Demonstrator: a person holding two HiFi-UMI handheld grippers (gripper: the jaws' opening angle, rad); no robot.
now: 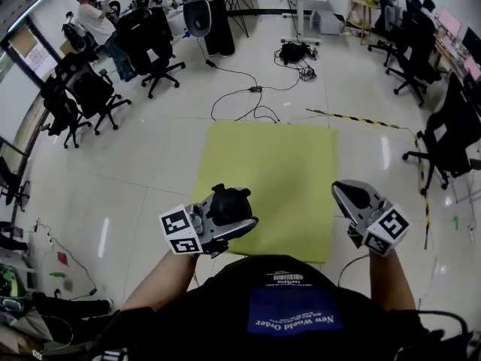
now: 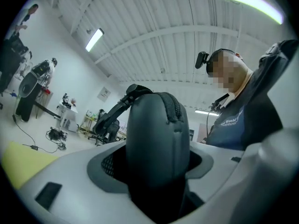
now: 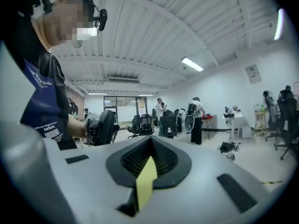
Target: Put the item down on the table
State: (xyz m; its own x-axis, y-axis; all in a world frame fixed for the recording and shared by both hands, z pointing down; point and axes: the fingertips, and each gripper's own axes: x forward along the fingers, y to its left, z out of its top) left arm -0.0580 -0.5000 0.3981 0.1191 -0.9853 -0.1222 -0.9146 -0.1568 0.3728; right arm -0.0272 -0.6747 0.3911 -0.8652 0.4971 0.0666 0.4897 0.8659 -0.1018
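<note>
- Head view: your left gripper [image 1: 234,221] was clamped on the dark zippered case [image 1: 227,203]. The case bulged up and forward out of the jaws, over the near edge of the yellow-green table [image 1: 263,164].
- Head view: the table top lay ahead of and below those jaws, so I'd judge the put-down as mostly straight down, slightly forward.
- Head view: your right gripper [image 1: 349,195] sat well apart to the case's right, over the table's near right corner. It was not touching the case, so the left one carried the job.
- Left gripper view: both jaws pressed the case's flat sides. Its long axis ran out along the jaws, and the zipper seam ran over the far end and down the right edge. A sliver of table showed low to the left of the jaws.
- Right gripper view: the jaws were drawn together with nothing held. Only a thin yellow-green strip showed in the slit, probably the table behind. The case showed far off to the left of these jaws.
</note>
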